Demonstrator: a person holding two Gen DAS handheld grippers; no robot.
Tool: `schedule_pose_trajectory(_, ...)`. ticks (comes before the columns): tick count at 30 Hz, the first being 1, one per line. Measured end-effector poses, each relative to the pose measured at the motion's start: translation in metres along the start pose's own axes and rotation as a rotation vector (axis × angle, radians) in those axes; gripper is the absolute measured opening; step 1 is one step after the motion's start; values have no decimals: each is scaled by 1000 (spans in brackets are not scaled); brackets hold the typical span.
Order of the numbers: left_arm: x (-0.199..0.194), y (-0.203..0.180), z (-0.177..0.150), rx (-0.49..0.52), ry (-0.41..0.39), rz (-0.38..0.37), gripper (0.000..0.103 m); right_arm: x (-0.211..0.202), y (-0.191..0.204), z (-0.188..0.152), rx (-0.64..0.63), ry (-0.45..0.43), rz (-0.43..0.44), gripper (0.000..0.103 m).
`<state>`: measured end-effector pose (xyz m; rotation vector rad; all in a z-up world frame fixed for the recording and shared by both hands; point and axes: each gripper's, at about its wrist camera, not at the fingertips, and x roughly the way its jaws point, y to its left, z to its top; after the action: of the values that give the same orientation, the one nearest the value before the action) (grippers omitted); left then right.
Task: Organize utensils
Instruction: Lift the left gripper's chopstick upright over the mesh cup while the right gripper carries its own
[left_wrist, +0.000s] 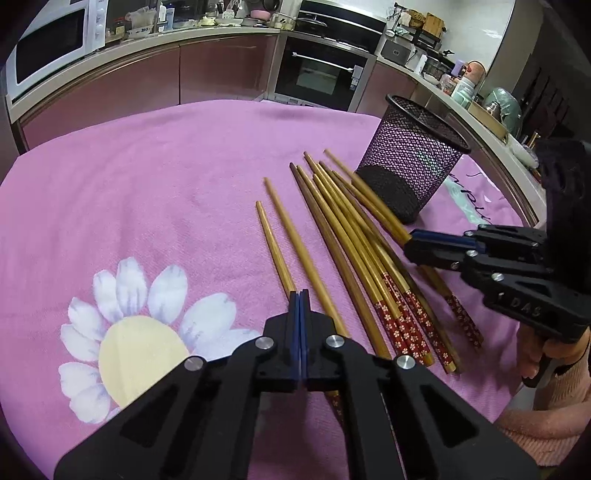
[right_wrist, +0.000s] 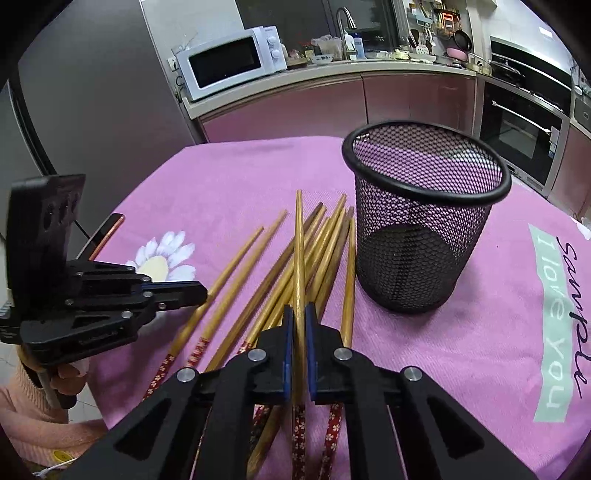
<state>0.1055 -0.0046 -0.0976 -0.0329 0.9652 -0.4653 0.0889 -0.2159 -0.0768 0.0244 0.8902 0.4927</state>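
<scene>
Several wooden chopsticks (left_wrist: 351, 240) with red flowered handles lie fanned on a pink cloth (left_wrist: 147, 184), left of an upright black mesh holder (left_wrist: 406, 162) that looks empty (right_wrist: 424, 221). My left gripper (left_wrist: 300, 295) is shut at the leftmost chopstick (left_wrist: 273, 243). That stick runs into its tips, and its red end shows beneath the jaws. In the right wrist view, the left gripper (right_wrist: 203, 291) meets that stick (right_wrist: 236, 254). My right gripper (right_wrist: 300, 310) is shut on another chopstick (right_wrist: 298, 240), which points away between the blue pads. From the left, the right gripper (left_wrist: 408, 243) holds it beside the holder's base.
The cloth has a daisy print (left_wrist: 140, 332) and lettering (right_wrist: 554, 314). A dark flat object (right_wrist: 107, 229) lies at the table's left edge. Hands in pink sleeves (left_wrist: 554, 387) hold both grippers. A microwave (right_wrist: 229, 66), an oven (left_wrist: 321, 77) and cluttered counters ring the table.
</scene>
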Motion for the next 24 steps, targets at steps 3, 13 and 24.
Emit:
schedule_pose_trajectory(3,0,0,1,1,5,34,26,-4,0,0,-4,-6,6,5)
schedule_pose_trajectory(13,11,-14,4,84,43,139,19,-11,7,1,-31,-26,3,5)
schedule_pose_trajectory(24,11,-14,13,52,30,167,8,-52,13,16,-81,-172,24,5)
